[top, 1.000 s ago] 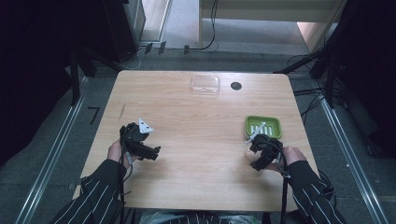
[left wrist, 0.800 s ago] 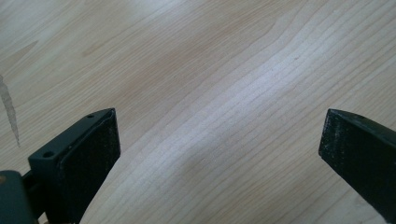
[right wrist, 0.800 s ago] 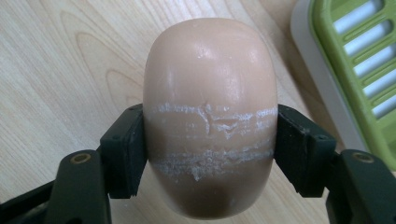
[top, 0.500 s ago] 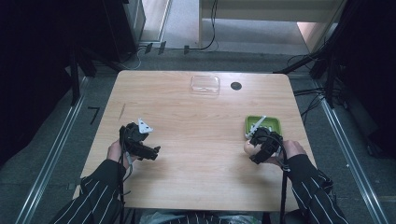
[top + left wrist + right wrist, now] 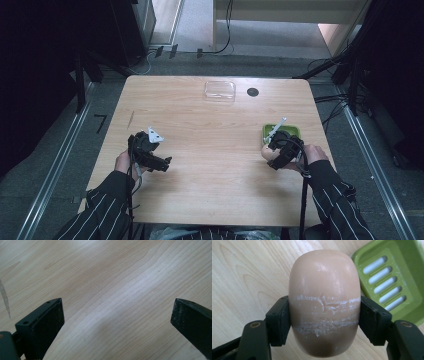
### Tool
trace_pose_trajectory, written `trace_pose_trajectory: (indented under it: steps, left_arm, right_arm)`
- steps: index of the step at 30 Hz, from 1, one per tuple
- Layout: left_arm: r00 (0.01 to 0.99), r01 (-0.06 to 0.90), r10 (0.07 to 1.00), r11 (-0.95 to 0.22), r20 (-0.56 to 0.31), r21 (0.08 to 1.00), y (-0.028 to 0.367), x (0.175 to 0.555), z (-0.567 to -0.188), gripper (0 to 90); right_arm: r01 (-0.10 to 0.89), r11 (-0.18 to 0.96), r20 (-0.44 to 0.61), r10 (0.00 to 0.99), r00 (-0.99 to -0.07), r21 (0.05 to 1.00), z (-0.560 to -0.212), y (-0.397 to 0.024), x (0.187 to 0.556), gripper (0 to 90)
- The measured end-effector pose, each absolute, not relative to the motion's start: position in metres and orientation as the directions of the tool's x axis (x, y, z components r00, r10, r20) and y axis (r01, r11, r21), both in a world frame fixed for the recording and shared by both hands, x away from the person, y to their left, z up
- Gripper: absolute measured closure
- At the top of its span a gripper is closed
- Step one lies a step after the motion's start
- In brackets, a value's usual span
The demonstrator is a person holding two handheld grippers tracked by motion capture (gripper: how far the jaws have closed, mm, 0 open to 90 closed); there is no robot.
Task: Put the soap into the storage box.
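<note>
A tan, rounded bar of soap (image 5: 324,302) sits between the black jaws of my right gripper (image 5: 324,318), which is shut on its sides. Scrape marks cross the bar. Beside it, up and to the right, lies a green slotted soap dish (image 5: 394,282). In the high view the right gripper (image 5: 272,152) holds the soap (image 5: 266,149) over the wood just left of the dish (image 5: 295,130), near the table's right edge. My left gripper (image 5: 161,161) rests at the left side of the table; its jaws (image 5: 117,320) stand wide apart over bare wood with nothing between them.
A clear plastic lid or tray (image 5: 219,90) lies near the far edge, with a dark round hole (image 5: 253,92) beside it. The wooden table (image 5: 210,165) has open room in the middle. Metal rails and cables run along the floor on both sides.
The right gripper has moved a little to the left, away from the green dish, carrying the soap. The left gripper has stayed where it was.
</note>
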State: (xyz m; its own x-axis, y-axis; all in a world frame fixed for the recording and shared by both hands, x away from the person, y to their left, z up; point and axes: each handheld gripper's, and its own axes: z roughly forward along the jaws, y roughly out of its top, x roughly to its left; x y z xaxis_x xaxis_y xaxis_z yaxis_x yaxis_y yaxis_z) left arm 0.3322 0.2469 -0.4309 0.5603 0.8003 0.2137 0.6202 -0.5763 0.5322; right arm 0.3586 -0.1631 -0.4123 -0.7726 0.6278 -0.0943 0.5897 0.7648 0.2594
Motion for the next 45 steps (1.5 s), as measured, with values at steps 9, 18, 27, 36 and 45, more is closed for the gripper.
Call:
trace_pose_trajectory:
  steps: [9, 18, 27, 36, 45]
  left_arm:
    - [0.562, 0.621, 0.799, -0.577, 0.212, 0.531, 0.247, 0.332, -0.431, 0.0]
    - [0.561, 0.621, 0.800, -0.576, 0.212, 0.531, 0.247, 0.333, -0.431, 0.0]
    - [0.563, 0.620, 0.799, -0.577, 0.210, 0.532, 0.247, 0.333, -0.431, 0.0]
    - [0.559, 0.619, 0.801, -0.575, 0.214, 0.535, 0.247, 0.332, -0.431, 0.0]
    - [0.559, 0.620, 0.801, -0.575, 0.215, 0.534, 0.247, 0.332, -0.431, 0.0]
  right_arm:
    - [0.593, 0.758, -0.098, 0.635, -0.766, 0.271, -0.408, -0.166, 0.368, 33.2]
    - [0.594, 0.755, -0.099, 0.637, -0.764, 0.277, -0.405, -0.169, 0.376, 33.3]
    - [0.600, 0.746, -0.099, 0.647, -0.756, 0.291, -0.403, -0.175, 0.384, 33.3]
    - [0.599, 0.746, -0.105, 0.647, -0.755, 0.290, -0.403, -0.180, 0.392, 33.3]
    - [0.595, 0.746, -0.108, 0.646, -0.756, 0.299, -0.402, -0.180, 0.399, 33.3]
